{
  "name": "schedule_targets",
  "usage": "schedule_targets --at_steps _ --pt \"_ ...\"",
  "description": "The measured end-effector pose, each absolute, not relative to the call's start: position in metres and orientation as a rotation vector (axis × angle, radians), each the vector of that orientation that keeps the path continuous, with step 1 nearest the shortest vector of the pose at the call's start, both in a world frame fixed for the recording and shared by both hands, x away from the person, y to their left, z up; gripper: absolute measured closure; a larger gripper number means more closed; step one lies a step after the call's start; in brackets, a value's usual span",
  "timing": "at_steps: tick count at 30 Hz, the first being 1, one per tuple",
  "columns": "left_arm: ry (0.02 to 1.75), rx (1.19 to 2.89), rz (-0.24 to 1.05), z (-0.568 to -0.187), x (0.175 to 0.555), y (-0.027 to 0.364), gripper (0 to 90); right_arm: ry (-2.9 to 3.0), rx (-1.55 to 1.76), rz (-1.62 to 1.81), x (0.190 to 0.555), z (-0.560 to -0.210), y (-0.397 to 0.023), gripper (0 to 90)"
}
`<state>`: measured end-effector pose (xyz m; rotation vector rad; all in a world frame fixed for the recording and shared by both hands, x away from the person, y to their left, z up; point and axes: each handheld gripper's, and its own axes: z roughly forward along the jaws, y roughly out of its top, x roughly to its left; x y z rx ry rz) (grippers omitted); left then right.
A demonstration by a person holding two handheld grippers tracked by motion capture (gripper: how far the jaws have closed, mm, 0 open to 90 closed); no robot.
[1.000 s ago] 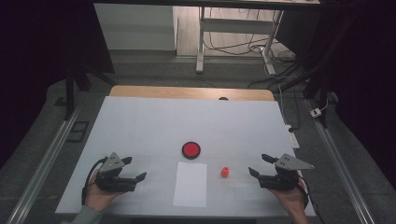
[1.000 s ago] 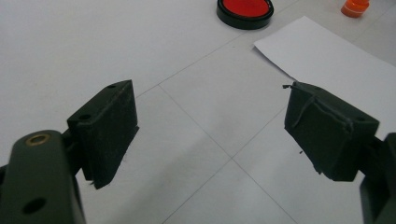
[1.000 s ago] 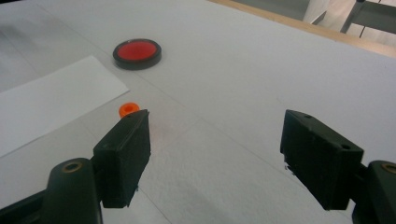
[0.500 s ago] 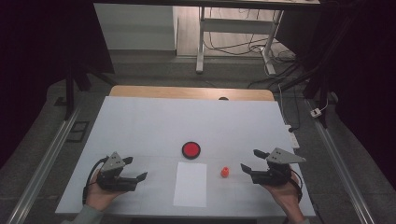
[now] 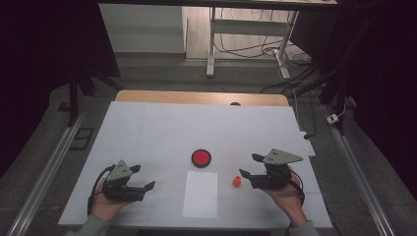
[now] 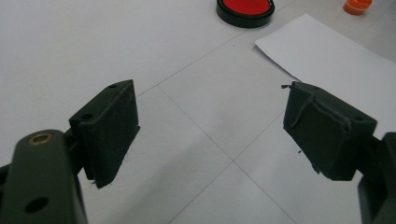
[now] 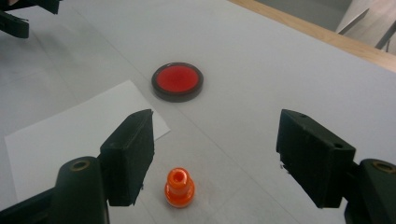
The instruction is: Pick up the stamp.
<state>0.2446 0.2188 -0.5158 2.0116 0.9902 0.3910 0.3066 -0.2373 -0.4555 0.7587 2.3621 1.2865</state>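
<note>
Seemingly mid-approach, the right gripper [image 5: 248, 173], jaws spread and just narrowing with nothing between them, nears the orange stamp [image 7: 180, 187] on the tabletop [image 5: 162, 132]; next, straddle and pinch it.

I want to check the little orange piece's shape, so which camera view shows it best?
The right gripper view: the orange piece stands upright, close, between the right gripper's open jaws, untouched. The high view shows it as a small dot; the left gripper view has it cut off at the top edge.
</note>
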Motion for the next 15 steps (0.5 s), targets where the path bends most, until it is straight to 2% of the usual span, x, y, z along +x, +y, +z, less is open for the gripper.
schedule_targets --at_steps 15 --pt "0.997 2.031 0.385 -0.52 0.245 0.217 18.0 2.487 0.747 1.2 0.314 -0.484 -0.221 29.1"
